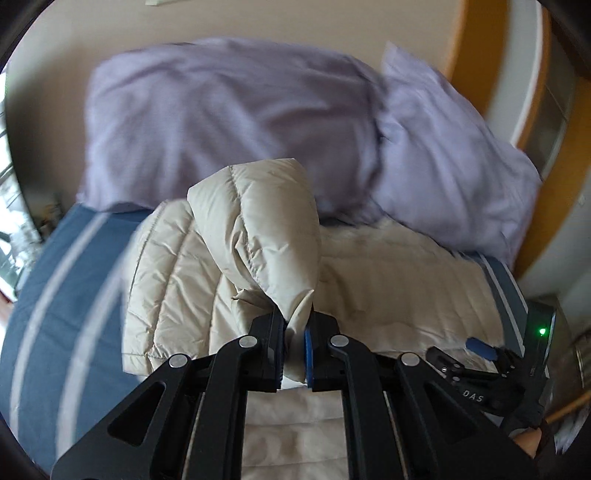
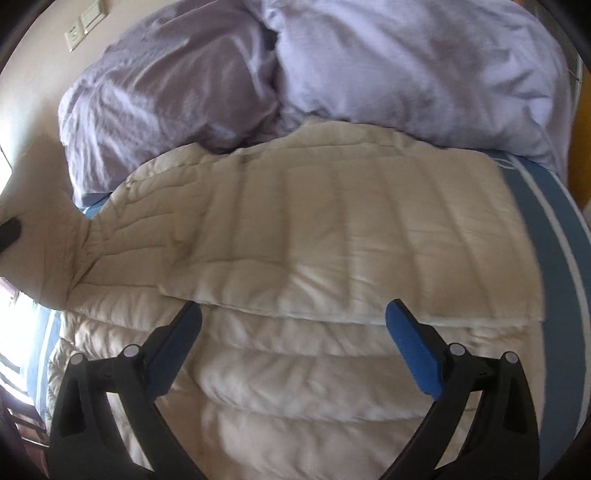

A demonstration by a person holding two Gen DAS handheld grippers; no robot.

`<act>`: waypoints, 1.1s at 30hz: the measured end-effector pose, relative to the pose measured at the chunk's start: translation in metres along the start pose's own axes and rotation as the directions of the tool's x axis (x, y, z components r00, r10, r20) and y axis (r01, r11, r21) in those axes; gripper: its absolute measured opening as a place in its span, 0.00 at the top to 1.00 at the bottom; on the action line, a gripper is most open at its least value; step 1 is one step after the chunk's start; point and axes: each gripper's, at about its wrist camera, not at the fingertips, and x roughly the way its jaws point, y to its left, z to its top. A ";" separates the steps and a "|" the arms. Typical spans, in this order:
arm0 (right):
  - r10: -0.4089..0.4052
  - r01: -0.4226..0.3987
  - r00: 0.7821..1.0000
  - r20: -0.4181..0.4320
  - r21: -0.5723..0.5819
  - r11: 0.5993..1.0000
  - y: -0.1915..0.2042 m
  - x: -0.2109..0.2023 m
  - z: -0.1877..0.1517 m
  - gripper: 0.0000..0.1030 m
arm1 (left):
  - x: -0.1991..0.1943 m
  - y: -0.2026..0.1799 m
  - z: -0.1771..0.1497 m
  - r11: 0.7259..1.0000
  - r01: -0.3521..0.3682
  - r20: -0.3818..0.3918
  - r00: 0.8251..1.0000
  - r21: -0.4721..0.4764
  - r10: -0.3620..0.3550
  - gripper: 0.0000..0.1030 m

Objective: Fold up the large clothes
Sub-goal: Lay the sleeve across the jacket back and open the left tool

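A cream quilted puffer jacket [image 2: 314,236] lies spread on the bed, one panel folded over its body. My left gripper [image 1: 295,328] is shut on the jacket's sleeve [image 1: 266,229], holding it lifted above the jacket; the raised sleeve also shows at the left edge of the right wrist view [image 2: 40,236]. My right gripper [image 2: 293,314] is open and empty, hovering just above the jacket's folded edge; it also shows in the left wrist view [image 1: 480,350] at the right.
Two lilac pillows [image 1: 229,122] [image 2: 424,62] lie at the head of the bed behind the jacket. The bedsheet [image 1: 55,288] is blue with pale stripes. A beige wall with a switch plate [image 2: 79,27] stands behind.
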 end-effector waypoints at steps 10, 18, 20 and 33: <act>-0.027 0.026 1.000 0.009 0.046 0.999 -0.040 -0.006 -0.010 0.03 | 0.057 -0.080 -0.014 0.991 0.085 -0.140 0.988 0.104 -0.070 0.80; -0.014 0.012 1.000 0.029 0.041 0.999 -0.040 -0.009 -0.010 0.03 | 0.032 -0.084 -0.005 0.988 0.032 -0.042 0.999 0.154 -0.025 0.43; -0.016 0.015 0.999 0.034 0.032 0.999 -0.038 -0.010 -0.012 0.03 | 0.034 -0.079 -0.003 0.989 0.008 -0.047 0.999 0.146 -0.001 0.43; -0.007 0.007 0.998 0.057 0.000 1.000 -0.033 -0.015 -0.015 0.03 | 0.109 -0.062 -0.027 0.985 -0.126 -0.180 0.973 0.121 0.146 0.44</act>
